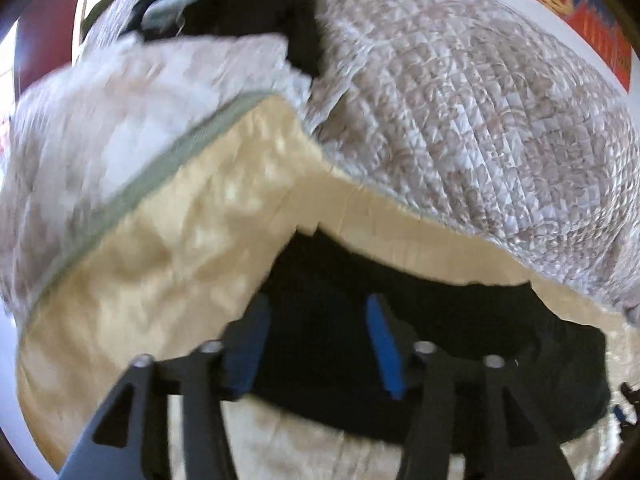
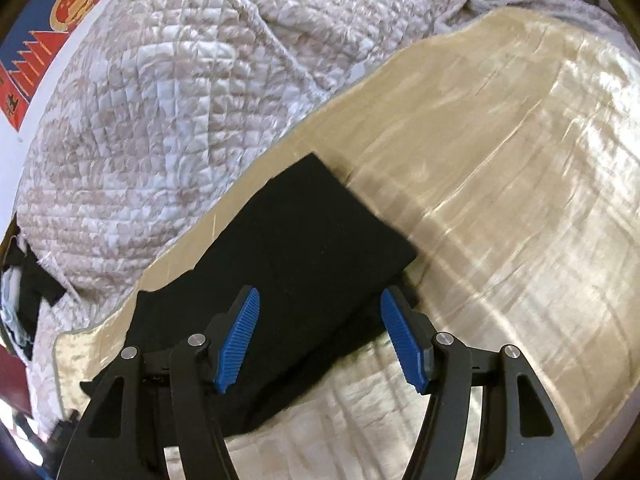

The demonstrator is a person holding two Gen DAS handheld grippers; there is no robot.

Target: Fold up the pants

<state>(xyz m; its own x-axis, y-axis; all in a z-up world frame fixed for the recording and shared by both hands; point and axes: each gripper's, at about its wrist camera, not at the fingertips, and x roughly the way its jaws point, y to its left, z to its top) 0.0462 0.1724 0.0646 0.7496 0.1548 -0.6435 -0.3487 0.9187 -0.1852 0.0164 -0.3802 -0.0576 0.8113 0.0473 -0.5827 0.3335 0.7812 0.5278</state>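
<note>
- The setting is a bed: a shiny cream sheet (image 2: 500, 208) is spread flat and catches the light in streaks, while a quilted blanket (image 2: 152, 112) with a pale floral stitch pattern is bunched up along its far side. A strip of red and blue wall hanging (image 2: 36, 52) shows behind it.
- The black pants (image 2: 304, 248) lie on the cream sheet just beside the blanket's edge, already doubled into a long flat band with a crisp square corner at the far end. The cloth looks matte, soft and fairly thick, with no shine against the glossy sheet.
- The right gripper (image 2: 320, 332) hovers over the near part of the pants, jaws spread wide and holding nothing; its blue ribbed pads (image 2: 236, 344) sit either side of the cloth. It is probably placed there to take the edge for the next fold.
- The left gripper (image 1: 320, 344) is likewise wide apart and empty, poised above the other end of the pants (image 1: 420, 344); that view is blurred.
- Judging by the neat shape, the fold is well along; another fold across the length likely remains.
- More dark clothing (image 1: 248, 20) lies piled beyond the blanket.
</note>
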